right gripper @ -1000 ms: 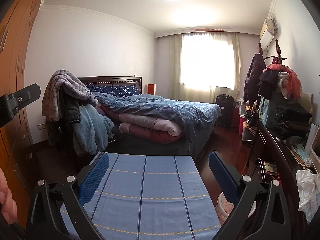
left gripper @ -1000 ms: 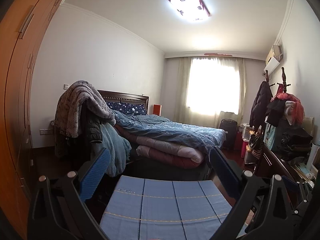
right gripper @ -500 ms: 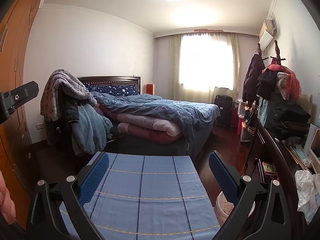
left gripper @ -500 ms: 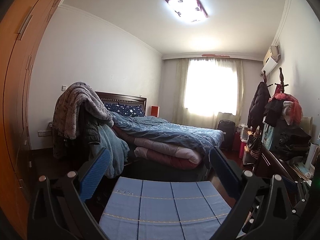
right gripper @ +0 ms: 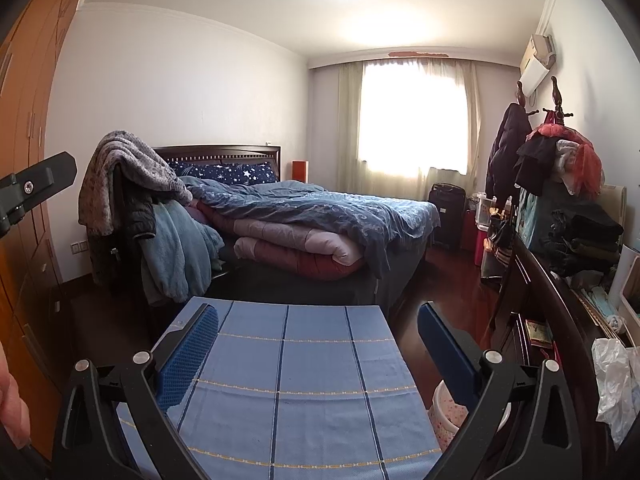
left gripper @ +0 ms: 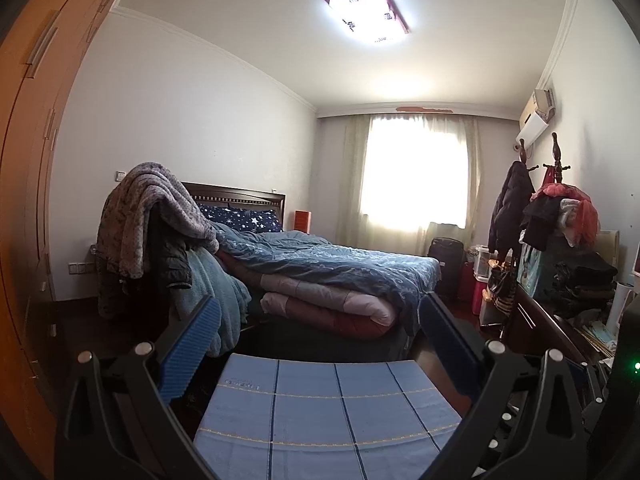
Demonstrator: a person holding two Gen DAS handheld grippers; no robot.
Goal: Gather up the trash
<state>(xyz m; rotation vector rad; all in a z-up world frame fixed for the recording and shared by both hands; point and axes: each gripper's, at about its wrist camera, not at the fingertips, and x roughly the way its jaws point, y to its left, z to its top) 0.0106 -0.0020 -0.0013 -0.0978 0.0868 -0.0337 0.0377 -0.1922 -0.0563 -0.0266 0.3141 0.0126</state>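
Note:
My left gripper is open and empty, held above a table covered with a blue checked cloth. My right gripper is open and empty above the same cloth. A crumpled white plastic bag lies on the dark dresser at the right edge of the right wrist view. A pale patterned bin stands on the floor right of the table, partly hidden by my right finger. The left gripper's body shows at the left of the right wrist view.
A bed with blue and pink quilts lies ahead. A chair draped with blankets and a jacket stands left of it. A wooden wardrobe lines the left. A cluttered dark dresser and coat rack line the right.
Both views have shifted slightly; the left gripper has tilted up a little, so the cloth sits lower in its frame. Both grippers stay open and empty.

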